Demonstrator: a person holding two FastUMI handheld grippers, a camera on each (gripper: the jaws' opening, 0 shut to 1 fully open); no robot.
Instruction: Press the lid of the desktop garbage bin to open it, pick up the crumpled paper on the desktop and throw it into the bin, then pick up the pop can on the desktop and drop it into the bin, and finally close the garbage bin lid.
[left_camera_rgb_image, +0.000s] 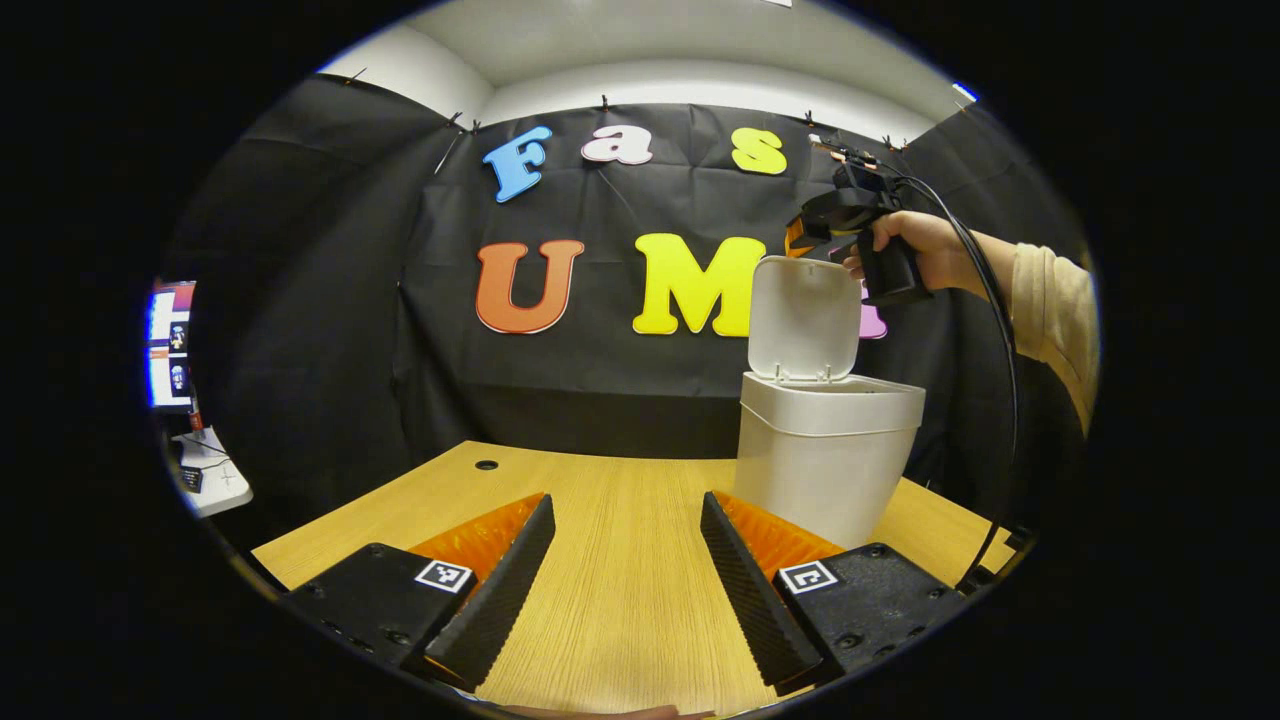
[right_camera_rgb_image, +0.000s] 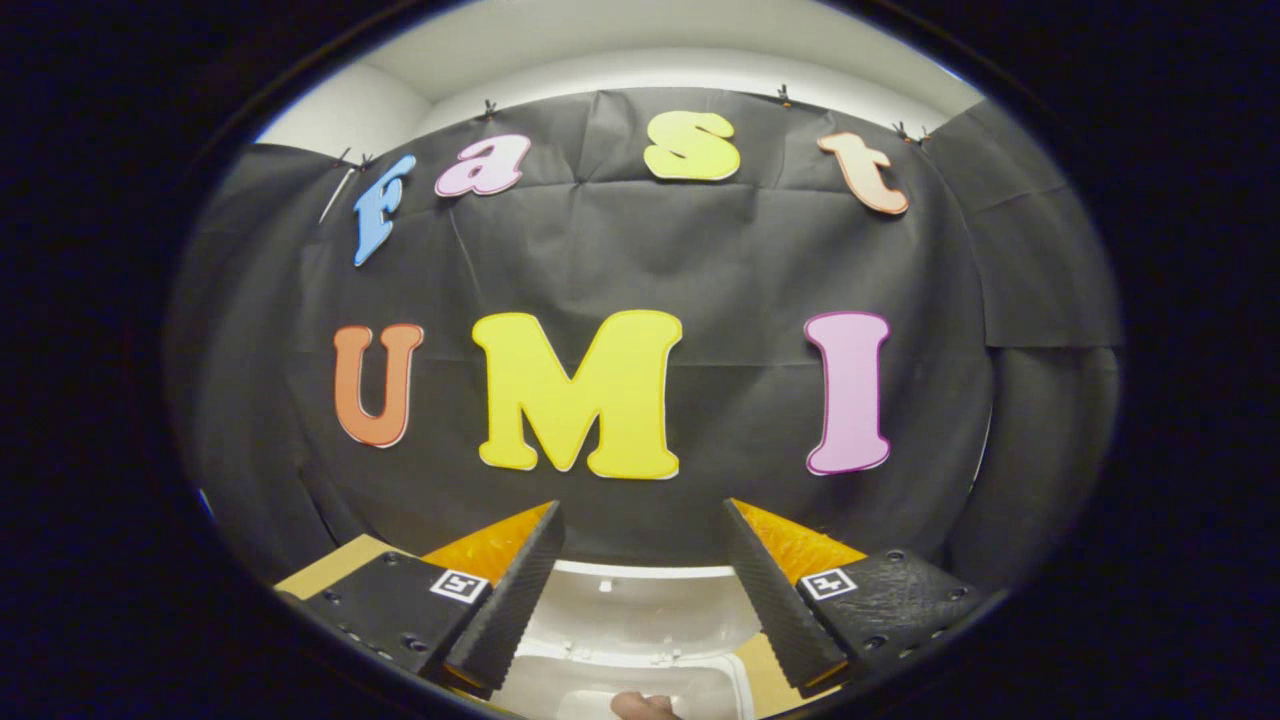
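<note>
The right claw (right_camera_rgb_image: 636, 590) rides above the bin with its fingers spread and nothing between them; in the left gripper view it (left_camera_rgb_image: 812, 232) hangs just behind the top edge of the raised lid (left_camera_rgb_image: 803, 318), held by a hand (left_camera_rgb_image: 925, 250) in a pale sleeve (left_camera_rgb_image: 1050, 305). Directly below it, in the right gripper view, the lid's inner face (right_camera_rgb_image: 640, 610) and the bin's open mouth (right_camera_rgb_image: 650, 690) lie close under the fingertips. The left claw (left_camera_rgb_image: 627, 580) is also spread and empty, hovering low over the wooden surface (left_camera_rgb_image: 620, 500) with the bin (left_camera_rgb_image: 825, 450) just ahead and to its right. The bin stands upright near the surface's far right edge, its lid hinged up almost vertical. No crumpled paper or pop can lies on the visible surface, so by my judgement both are probably already inside and the closing step is in hand, though the bin's contents cannot be made out. The next move would call for the right claw to come forward over the lid's top edge and push it down until it latches, without tipping the light bin. Counted: two claws, one bin, one lid, one cable hole (left_camera_rgb_image: 487, 465) in the surface.
</note>
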